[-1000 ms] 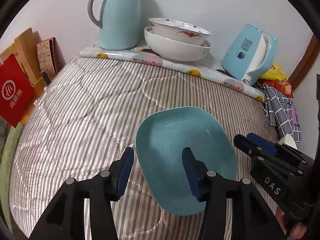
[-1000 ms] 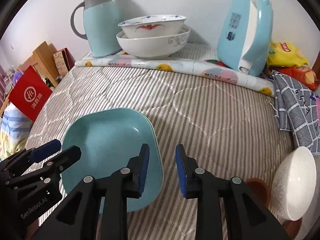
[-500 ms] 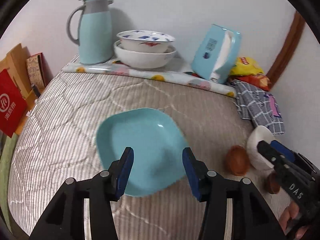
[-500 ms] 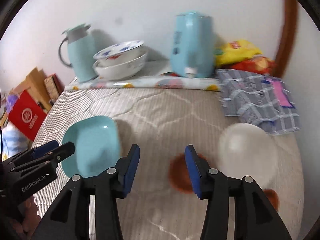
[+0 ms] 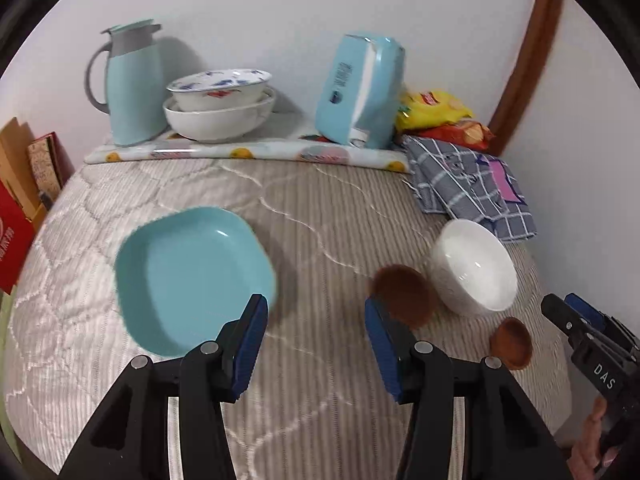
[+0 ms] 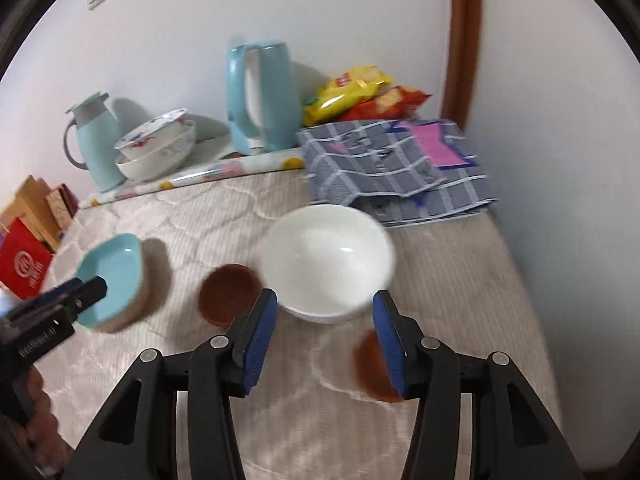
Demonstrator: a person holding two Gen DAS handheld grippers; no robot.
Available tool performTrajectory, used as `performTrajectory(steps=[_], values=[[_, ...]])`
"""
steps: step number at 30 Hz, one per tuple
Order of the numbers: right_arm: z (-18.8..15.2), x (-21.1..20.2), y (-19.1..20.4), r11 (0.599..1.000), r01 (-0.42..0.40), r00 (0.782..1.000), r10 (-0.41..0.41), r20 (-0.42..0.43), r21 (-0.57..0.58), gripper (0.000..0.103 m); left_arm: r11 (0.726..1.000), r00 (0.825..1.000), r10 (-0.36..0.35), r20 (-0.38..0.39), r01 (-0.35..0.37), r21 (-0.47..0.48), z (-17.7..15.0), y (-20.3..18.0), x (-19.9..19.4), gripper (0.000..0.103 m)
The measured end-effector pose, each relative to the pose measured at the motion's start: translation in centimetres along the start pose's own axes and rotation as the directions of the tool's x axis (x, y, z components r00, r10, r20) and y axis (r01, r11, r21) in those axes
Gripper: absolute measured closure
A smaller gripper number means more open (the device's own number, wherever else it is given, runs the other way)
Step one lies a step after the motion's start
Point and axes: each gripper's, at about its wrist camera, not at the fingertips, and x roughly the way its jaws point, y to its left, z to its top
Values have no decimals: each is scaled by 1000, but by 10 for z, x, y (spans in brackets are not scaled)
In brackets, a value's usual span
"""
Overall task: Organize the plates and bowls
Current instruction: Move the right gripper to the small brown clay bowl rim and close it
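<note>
A light blue square plate (image 5: 192, 276) lies on the striped quilt, just beyond my left gripper (image 5: 312, 336), which is open and empty. It also shows in the right wrist view (image 6: 114, 276). A white bowl (image 6: 326, 258) sits right in front of my open, empty right gripper (image 6: 322, 332); it also shows in the left wrist view (image 5: 474, 266). Two small brown dishes (image 6: 228, 294) (image 6: 372, 366) lie beside the bowl. Two stacked patterned white bowls (image 5: 220, 104) stand at the back.
A blue thermos jug (image 5: 130, 82), a blue tissue box (image 5: 360, 88), snack bags (image 5: 436, 114) and a folded checked cloth (image 5: 468, 182) line the back and right. Boxes and a red packet (image 6: 24, 262) stand at the left edge.
Both grippers have pulled back and swung right from the blue plate. The right gripper has opened wide and now faces the white bowl. The plate lies where it was.
</note>
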Motion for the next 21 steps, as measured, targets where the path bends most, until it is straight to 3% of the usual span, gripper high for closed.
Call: performTrajectory(steps=[6, 15, 21], values=[[-11, -2, -37, 999, 11, 1000, -10, -15, 42, 51, 1000, 999, -22, -46, 22, -9, -3, -19, 17, 55], [-27, 30, -83, 994, 18, 997, -9, -82, 107, 51, 1000, 994, -20, -106, 21, 6, -5, -42, 54, 55], [-37, 55, -94, 989, -34, 991, 52, -126, 144, 51, 1000, 990, 5, -141, -7, -15, -4, -46, 80, 55]])
